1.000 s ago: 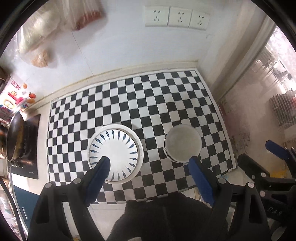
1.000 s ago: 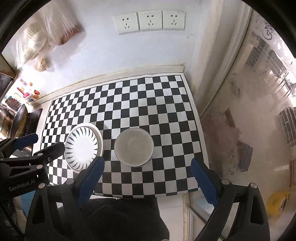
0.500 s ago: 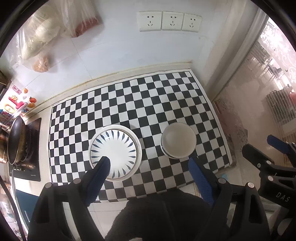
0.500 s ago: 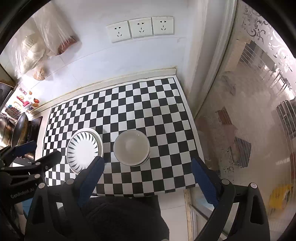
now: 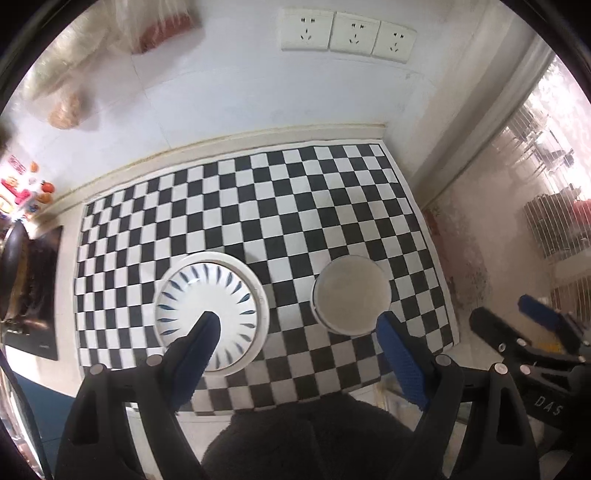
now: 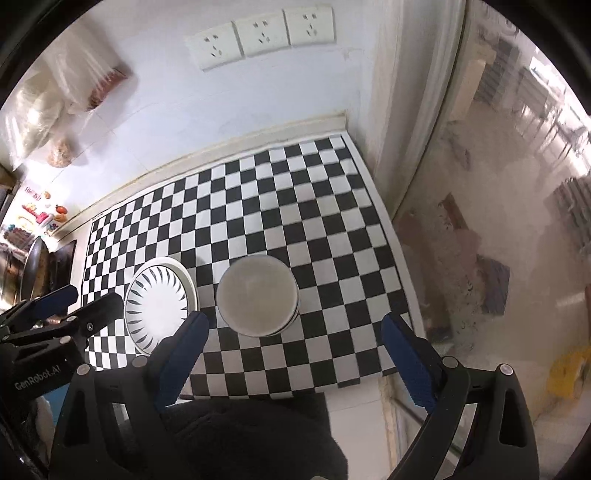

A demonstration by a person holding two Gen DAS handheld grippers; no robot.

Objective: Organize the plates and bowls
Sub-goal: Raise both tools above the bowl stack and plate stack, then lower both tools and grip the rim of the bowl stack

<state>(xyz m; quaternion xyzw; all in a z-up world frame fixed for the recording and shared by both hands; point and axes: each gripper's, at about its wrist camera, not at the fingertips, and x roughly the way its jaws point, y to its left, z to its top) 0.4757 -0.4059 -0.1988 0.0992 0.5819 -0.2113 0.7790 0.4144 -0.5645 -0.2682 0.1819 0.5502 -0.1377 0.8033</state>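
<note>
A white plate with blue petal marks [image 5: 221, 295] lies on the checkered mat [image 5: 258, 206], stacked on a plain white plate. To its right stands a stack of plain white bowls [image 5: 351, 291]. My left gripper [image 5: 297, 325] is open and empty, held high above the mat's front edge between the two stacks. In the right wrist view the patterned plate [image 6: 157, 295] and the bowls [image 6: 258, 293] lie side by side. My right gripper [image 6: 295, 328] is open and empty, above and in front of the bowls.
A wall with three sockets [image 5: 347, 31] stands behind the mat. Plastic bags [image 5: 66, 74] hang at the upper left. A stove with a pan [image 5: 14, 273] sits at the left. A glass door [image 6: 498, 221] borders the right side.
Both grippers rose and pulled back from the mat, then the view closed in slightly. The plates and bowls have not moved. Both grippers stay open.
</note>
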